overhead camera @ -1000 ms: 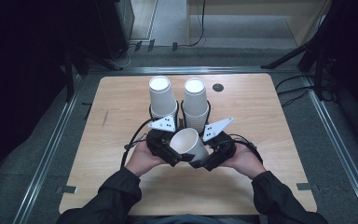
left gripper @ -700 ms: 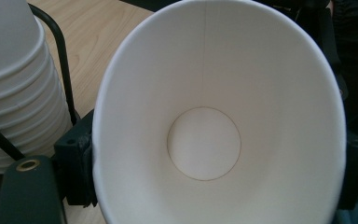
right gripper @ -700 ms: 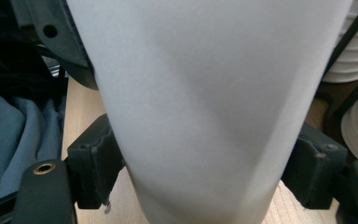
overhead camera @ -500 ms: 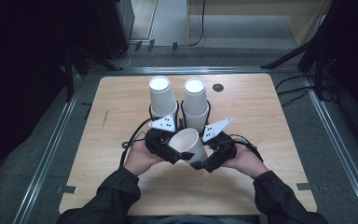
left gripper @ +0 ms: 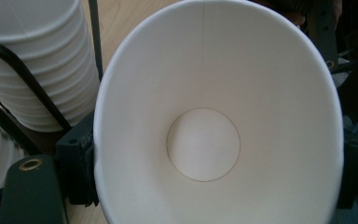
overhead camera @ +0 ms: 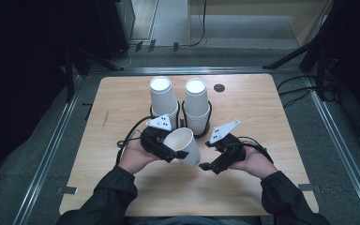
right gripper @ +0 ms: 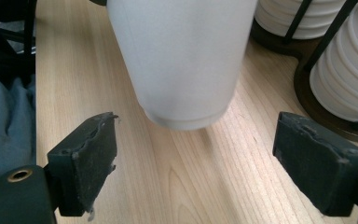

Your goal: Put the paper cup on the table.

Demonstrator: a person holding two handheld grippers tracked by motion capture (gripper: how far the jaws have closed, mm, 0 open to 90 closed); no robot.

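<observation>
A single white paper cup (overhead camera: 183, 143) hangs tilted over the table's middle, its mouth turned toward my left gripper (overhead camera: 174, 149). In the left gripper view the cup (left gripper: 205, 140) sits with its rim pinched between the two jaws of the left gripper (left gripper: 212, 179), which have just closed a little further on it. My right gripper (overhead camera: 210, 158) stands just right of the cup's base. Its jaws have just been opening. In the right gripper view the right gripper (right gripper: 205, 158) is spread wide, and the cup's base (right gripper: 182, 60) hangs ahead of the pads, untouched.
Two stacks of white cups (overhead camera: 163, 101) (overhead camera: 197, 105) stand upside down in black wire holders just behind the grippers. A small black disc (overhead camera: 219, 87) lies on the wooden table (overhead camera: 272, 117) at the back right. Metal rails run along the table's sides.
My right gripper has let go of the cup's base and drawn back a little to the right. The left gripper keeps the cup in about the same place.
</observation>
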